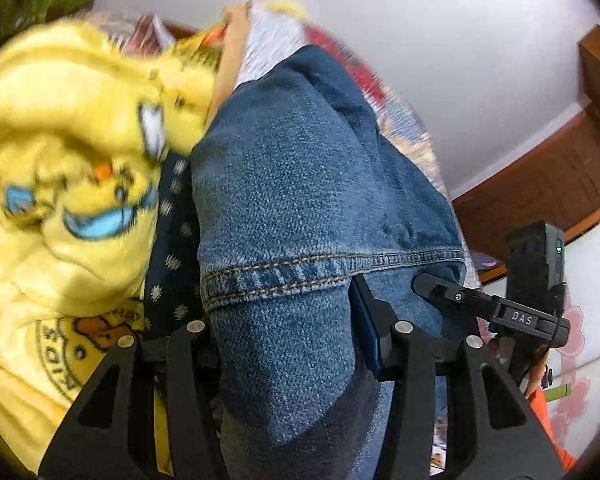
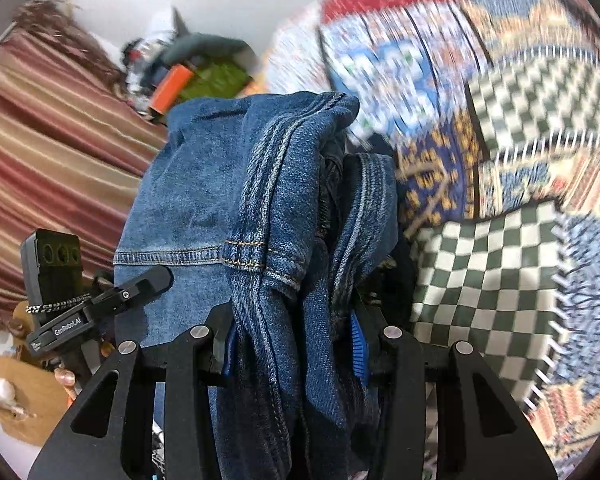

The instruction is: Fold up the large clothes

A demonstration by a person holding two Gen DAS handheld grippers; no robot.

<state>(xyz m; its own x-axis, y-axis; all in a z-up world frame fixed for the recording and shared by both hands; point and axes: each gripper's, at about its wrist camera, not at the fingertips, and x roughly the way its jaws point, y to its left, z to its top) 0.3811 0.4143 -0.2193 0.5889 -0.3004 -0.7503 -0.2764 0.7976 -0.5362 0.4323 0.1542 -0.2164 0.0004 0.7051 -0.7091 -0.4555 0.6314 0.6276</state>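
Note:
A pair of blue denim jeans [image 1: 300, 184] is held up off the bed by both grippers. My left gripper [image 1: 292, 344] is shut on a hemmed denim fold with orange stitching. My right gripper [image 2: 292, 348] is shut on a thick bunch of the same jeans [image 2: 236, 184], seams running up between its blue pads [image 2: 358, 344]. The other gripper shows at the edge of each view, right gripper [image 1: 500, 308] beside the denim in the left wrist view, left gripper [image 2: 100, 300] in the right wrist view. The jeans hide the fingertips.
A yellow cartoon-print garment [image 1: 68, 152] and a dark dotted cloth [image 1: 172, 240] lie left of the jeans. A patchwork checkered bedspread [image 2: 492, 240] lies below. A striped curtain [image 2: 40, 152], clutter [image 2: 196, 72], white wall and wooden trim [image 1: 560, 168] surround.

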